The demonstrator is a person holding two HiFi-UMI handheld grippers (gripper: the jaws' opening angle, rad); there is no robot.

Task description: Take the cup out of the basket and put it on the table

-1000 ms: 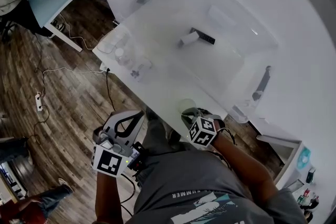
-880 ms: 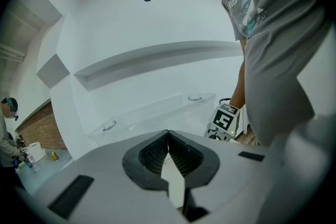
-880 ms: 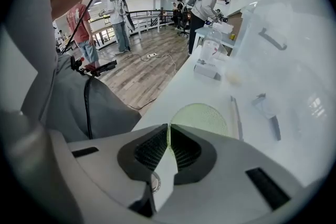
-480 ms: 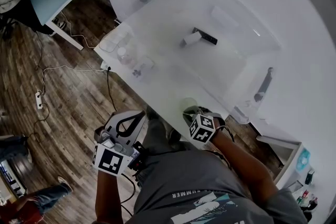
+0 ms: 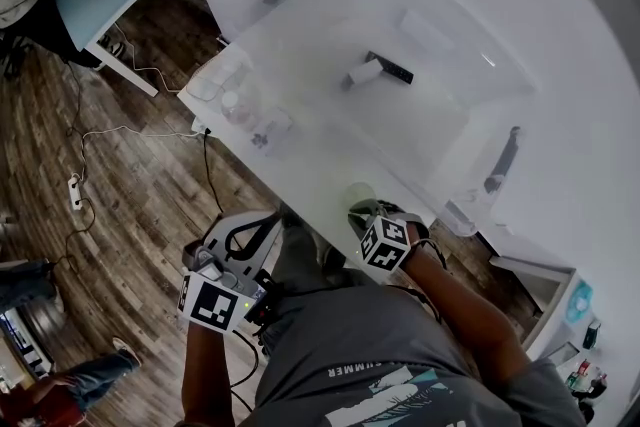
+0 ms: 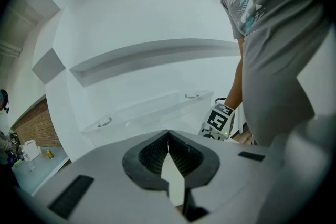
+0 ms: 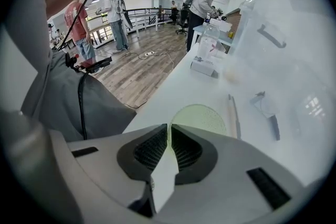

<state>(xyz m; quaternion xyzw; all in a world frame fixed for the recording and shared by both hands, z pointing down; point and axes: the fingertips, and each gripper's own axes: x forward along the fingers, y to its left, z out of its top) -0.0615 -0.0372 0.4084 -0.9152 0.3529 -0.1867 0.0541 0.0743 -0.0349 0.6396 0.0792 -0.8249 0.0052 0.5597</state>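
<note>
Standing upright on tabletop (image 5: 300, 177) edge, outside basket (image 5: 452, 137): cup (image 5: 357, 197). Right gripper (image 5: 368, 215) directly above, pointing steeply down, jaws just eased slightly apart astride near rim. Left gripper (image 5: 240, 237) pressed together, empty, farther off.

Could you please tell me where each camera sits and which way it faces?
Head view: on the person's head, looking down at table, basket and cup; shows left gripper, right gripper, shirt.
Left gripper view: on the left gripper, facing roughly level toward the basket; shows shut jaws, shirt.
Right gripper view: on the right gripper, pointing down at the cup; its jaws have just been opening, astride the rim.
Shared: head and right gripper views both show the cup.
</note>
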